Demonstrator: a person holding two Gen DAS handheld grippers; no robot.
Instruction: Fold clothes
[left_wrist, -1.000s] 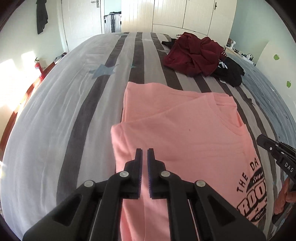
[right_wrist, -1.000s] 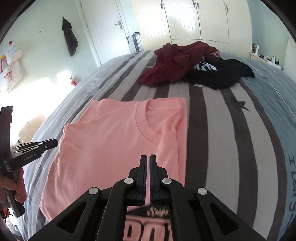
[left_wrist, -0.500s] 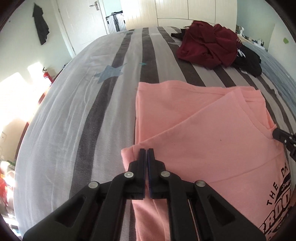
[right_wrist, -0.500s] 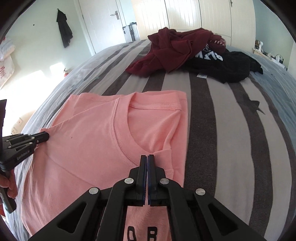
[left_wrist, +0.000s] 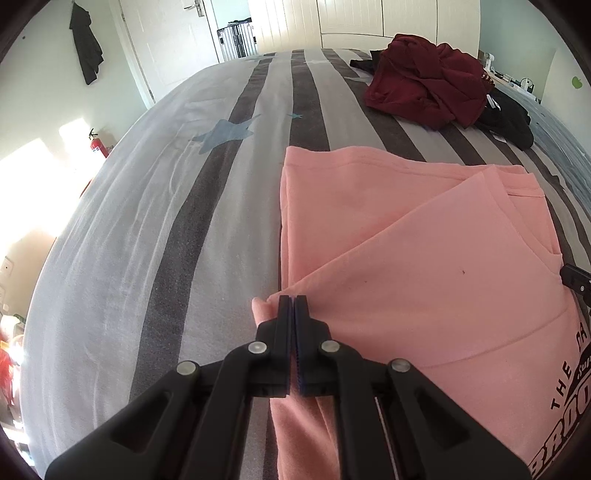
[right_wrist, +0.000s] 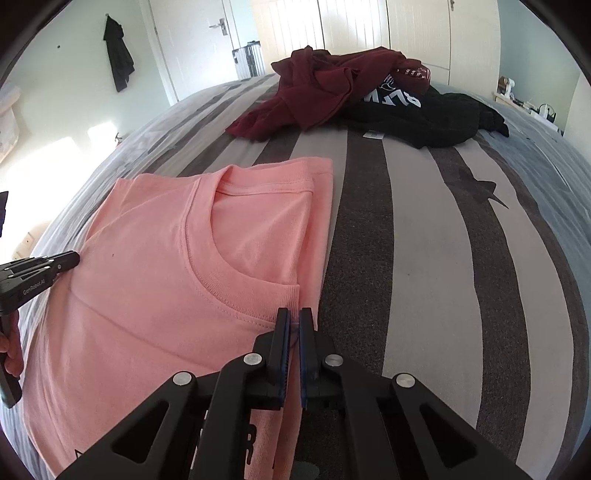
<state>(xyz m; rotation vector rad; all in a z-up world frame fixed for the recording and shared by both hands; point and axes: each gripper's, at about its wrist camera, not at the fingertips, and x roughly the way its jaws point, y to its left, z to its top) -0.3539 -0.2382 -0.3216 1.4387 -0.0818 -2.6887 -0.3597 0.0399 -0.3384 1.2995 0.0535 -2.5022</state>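
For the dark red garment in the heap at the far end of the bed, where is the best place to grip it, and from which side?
Probably the dark red garment is best gripped at its loose flap reaching onto the striped bedcover, coming from the near side. That flap lies low and free, while on its right the garment rests against the black garment.

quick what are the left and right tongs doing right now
Left tongs: closed on the left edge of the pink T-shirt.
Right tongs: closed on its right edge.
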